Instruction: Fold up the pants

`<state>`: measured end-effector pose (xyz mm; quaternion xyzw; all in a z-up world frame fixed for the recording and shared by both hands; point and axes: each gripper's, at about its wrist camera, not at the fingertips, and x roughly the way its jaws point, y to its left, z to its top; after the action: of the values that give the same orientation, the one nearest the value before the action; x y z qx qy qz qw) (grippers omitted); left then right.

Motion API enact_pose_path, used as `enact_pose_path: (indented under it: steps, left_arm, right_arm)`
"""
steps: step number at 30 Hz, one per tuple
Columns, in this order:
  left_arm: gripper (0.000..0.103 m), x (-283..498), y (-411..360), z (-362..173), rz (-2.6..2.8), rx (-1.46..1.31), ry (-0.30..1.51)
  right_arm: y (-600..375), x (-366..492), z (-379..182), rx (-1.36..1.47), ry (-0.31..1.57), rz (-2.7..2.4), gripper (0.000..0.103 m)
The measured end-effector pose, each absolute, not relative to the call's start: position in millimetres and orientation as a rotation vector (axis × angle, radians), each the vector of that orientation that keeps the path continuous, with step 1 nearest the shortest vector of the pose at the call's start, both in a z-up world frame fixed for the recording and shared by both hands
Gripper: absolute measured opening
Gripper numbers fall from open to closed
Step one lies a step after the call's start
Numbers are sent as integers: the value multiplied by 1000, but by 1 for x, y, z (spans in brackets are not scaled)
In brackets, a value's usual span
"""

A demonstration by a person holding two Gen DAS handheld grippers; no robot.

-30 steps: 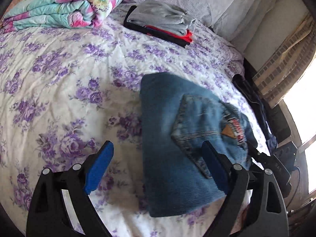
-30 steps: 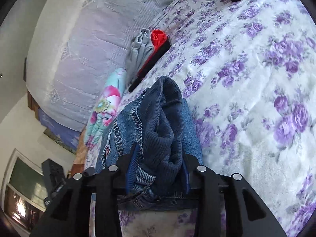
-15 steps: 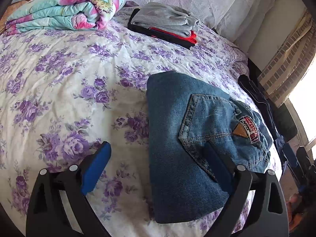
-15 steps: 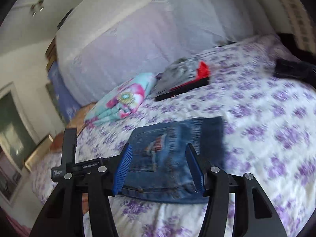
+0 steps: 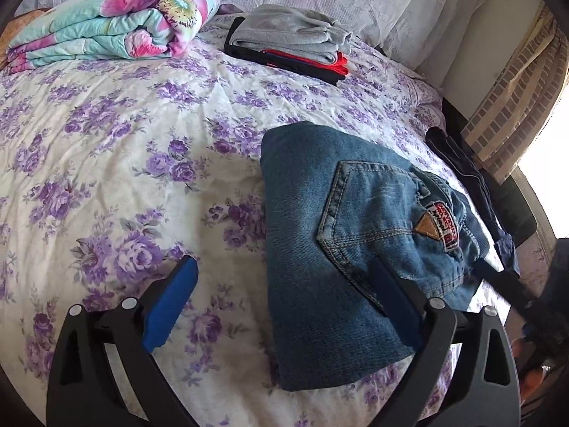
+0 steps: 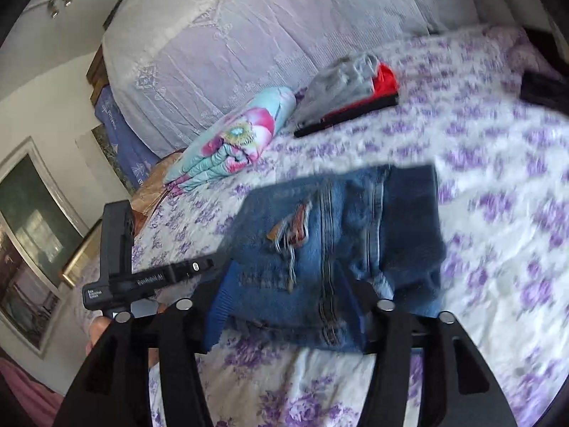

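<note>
**On the flowery bed: jeans folded into a thick square**

On the bedspread (image 5: 142, 149), soft and white with purple roses, the blue denim jeans (image 5: 330, 249) lie folded, back pocket and patch on top. The left gripper (image 5: 281, 302) stands wide open, holding nothing. The right gripper (image 6: 284, 299) has just been opening; its blue pads hold nothing, the jeans lying below.

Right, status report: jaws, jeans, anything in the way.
Left gripper open, jaws just widened, empty. Right gripper open, jaws just released. Jeans folded flat on the bedspread. Clothes stack and quilt well clear.
</note>
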<state>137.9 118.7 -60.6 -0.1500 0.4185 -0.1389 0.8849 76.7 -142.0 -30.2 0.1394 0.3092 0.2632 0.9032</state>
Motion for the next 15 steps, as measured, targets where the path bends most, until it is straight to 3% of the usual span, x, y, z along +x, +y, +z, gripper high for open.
enact_pose_path:
  steps: [5,11,12,13,15]
  left_arm:
    - [95,129,116,-62,-294,-291,864]
    - [95,126,123,-68,-322,-331,874]
    - [95,125,122,-68,-320,-325,872]
    - [95,125,121,-67,-317,-319,871]
    - [96,125,119,-68,-322,-301,876]
  right_arm:
    - [-113,114,5,332,648,756,58]
    - [-53,204,-20,384,900,893,58]
    - [-47,217,-34,351,960,832,51]
    - [-46,229,-50,329,1013,767,35]
    - [-56,237,-59,349,1023,730,13]
